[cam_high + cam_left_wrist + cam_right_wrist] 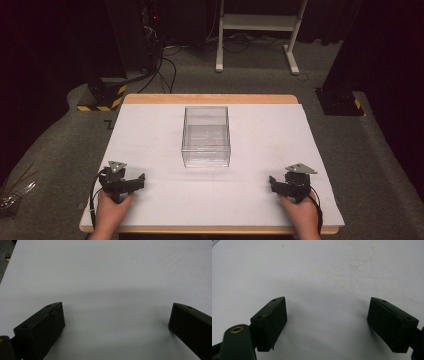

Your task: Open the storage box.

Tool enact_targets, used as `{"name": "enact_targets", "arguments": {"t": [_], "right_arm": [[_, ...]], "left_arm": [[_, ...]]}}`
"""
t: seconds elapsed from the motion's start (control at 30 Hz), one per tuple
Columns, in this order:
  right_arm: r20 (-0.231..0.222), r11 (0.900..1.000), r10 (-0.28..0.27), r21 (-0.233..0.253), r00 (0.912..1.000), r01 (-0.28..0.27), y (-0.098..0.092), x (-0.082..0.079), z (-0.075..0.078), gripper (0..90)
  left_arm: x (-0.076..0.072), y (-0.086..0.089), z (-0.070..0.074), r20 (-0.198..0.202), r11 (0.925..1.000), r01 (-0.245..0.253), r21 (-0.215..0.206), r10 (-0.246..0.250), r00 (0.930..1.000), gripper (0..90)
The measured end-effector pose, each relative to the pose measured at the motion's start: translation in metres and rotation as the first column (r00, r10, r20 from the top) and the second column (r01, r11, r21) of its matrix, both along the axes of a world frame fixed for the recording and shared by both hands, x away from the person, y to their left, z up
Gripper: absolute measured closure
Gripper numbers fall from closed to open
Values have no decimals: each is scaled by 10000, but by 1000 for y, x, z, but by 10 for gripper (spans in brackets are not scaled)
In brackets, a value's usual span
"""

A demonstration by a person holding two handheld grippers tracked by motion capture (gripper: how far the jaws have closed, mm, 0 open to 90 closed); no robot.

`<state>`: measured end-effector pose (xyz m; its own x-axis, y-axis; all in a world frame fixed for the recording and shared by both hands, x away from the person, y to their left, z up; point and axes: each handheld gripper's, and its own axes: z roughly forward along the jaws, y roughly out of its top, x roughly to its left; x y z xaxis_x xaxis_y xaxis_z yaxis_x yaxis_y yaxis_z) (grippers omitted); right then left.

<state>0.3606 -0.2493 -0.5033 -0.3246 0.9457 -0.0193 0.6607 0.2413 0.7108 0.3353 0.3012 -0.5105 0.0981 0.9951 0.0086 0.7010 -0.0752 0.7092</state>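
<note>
a clear plastic box sits mid-table on a white sheet, well apart from the left gripper and right gripper, both wide open, empty, near the front edge.

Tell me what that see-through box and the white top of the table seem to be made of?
The box looks like clear hard plastic, possibly acrylic: you see the table through its walls, and its edges catch glints. The table's white top looks like a matte sheet, perhaps paper or laminate; it shows no shine and faint stains. Its far edge looks like light wood.
</note>
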Motion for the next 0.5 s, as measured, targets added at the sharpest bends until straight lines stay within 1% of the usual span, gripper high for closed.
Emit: {"name": "enact_targets", "arguments": {"t": [0.5], "right_arm": [[8,10000,-7,-1,10000,7,0,0,0,162]], "left_arm": [[1,0,0,-19,10000,32,14,-32,10000,5]]}}
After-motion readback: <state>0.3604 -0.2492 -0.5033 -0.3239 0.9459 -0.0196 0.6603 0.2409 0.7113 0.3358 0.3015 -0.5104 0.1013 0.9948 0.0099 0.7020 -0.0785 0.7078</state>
